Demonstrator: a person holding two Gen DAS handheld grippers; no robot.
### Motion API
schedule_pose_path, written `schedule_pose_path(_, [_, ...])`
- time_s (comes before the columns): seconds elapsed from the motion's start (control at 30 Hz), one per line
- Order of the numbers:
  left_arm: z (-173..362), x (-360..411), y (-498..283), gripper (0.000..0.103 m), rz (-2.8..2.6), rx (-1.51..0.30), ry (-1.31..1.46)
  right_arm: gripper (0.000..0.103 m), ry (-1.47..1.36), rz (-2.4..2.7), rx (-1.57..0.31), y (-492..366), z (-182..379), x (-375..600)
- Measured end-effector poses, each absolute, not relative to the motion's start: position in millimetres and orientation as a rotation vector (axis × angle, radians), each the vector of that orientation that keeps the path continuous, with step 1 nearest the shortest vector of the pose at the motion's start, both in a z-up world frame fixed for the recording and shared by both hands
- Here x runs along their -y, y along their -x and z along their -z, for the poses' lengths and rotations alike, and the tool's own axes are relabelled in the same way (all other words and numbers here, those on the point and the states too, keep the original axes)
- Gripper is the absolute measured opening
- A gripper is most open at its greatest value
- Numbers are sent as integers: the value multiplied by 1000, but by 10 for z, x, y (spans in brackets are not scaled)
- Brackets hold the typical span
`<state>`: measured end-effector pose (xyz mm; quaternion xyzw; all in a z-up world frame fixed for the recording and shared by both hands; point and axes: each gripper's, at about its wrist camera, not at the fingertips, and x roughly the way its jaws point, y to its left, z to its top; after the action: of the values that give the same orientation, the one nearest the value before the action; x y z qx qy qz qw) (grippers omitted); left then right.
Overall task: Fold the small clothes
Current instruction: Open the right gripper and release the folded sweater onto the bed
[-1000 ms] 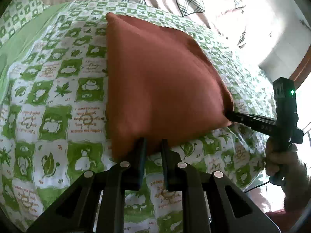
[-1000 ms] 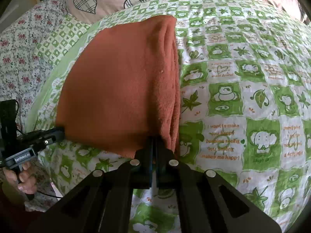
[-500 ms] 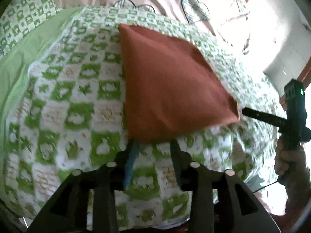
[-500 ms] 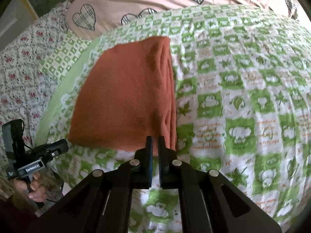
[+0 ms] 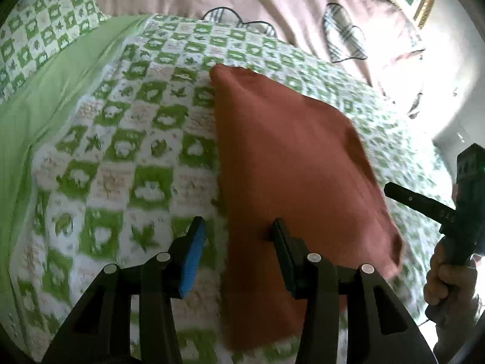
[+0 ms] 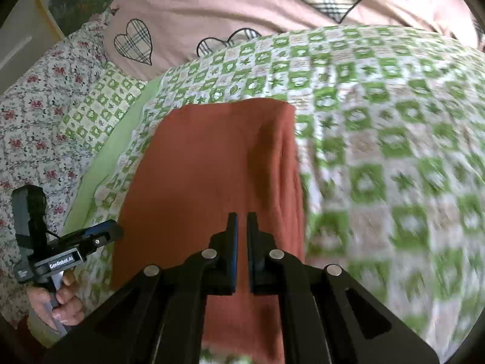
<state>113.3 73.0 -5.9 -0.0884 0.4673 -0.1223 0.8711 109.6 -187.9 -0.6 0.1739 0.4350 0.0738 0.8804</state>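
Both grippers released, withdrawn; left gripper (image 5: pixel 236 242) open, rust cloth (image 5: pixel 291 163) folded flat.

daylight glare upper right (left wrist view), motion blur, fisheye-dark corners.

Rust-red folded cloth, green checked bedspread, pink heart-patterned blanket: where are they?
Rust-red folded cloth (image 6: pixel 212 166): right wrist view, middle of its top layer.
Green checked bedspread (image 6: pixel 379 121): right wrist view, bare patch right of the cloth.
Pink heart-patterned blanket (image 6: pixel 212 6): right wrist view, plain area between hearts.
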Motion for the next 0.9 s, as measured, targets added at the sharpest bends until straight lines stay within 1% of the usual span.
schedule_pose_path(0.07, [100,-734,-1229,49,241,-990,183,6,-329,-95,-936,-1278,138,1910])
schedule_pose_path(0.1, [150,-732,-1287,52,232,-1009,180,6,-323,-70,-950,-1331,211,1944])
schedule_pose_path(0.13, [185,-725,-1297,54,226,-1018,177,1,-351,-64,-963,-1378,309,2011])
schedule_pose_path(0.2, [262,-713,-1332,56,220,-1037,171,1,-382,-64,-969,-1400,398,2077])
schedule_pose_path(0.27, [241,-708,-1308,56,215,-1024,165,1,-371,-64,-962,-1375,365,2081])
schedule_pose_path(0.3, [217,-707,-1291,56,214,-1018,159,3,-374,-65,-956,-1347,326,2075])
schedule_pose_path(0.33, [206,-700,-1258,56,211,-1015,155,6,-385,-72,-949,-1310,279,2077])
schedule_pose_path(0.53, [59,-665,-948,54,197,-978,117,7,-386,-106,-894,-978,-42,2001])
schedule_pose_path(0.6, [24,-640,-814,54,199,-970,106,13,-376,-125,-882,-835,-125,1936])
schedule_pose_path(0.63, [10,-629,-757,54,199,-966,101,24,-373,-131,-874,-744,-162,1902])
schedule_pose_path(0.67, [-9,-619,-657,56,195,-958,94,36,-370,-135,-865,-646,-191,1867])
schedule_pose_path(0.7, [-17,-604,-573,60,192,-953,89,40,-366,-140,-860,-578,-205,1839])
schedule_pose_path(0.73, [-26,-594,-485,62,186,-948,81,42,-356,-144,-851,-482,-221,1795])
schedule_pose_path(0.8, [-42,-567,-322,73,176,-935,55,43,-322,-148,-846,-305,-234,1719])
schedule_pose_path(0.87, [-39,-545,-176,78,170,-923,24,49,-281,-149,-846,-115,-219,1633])
schedule_pose_path(0.9, [-30,-525,-77,79,167,-920,3,51,-262,-145,-846,-44,-206,1606])
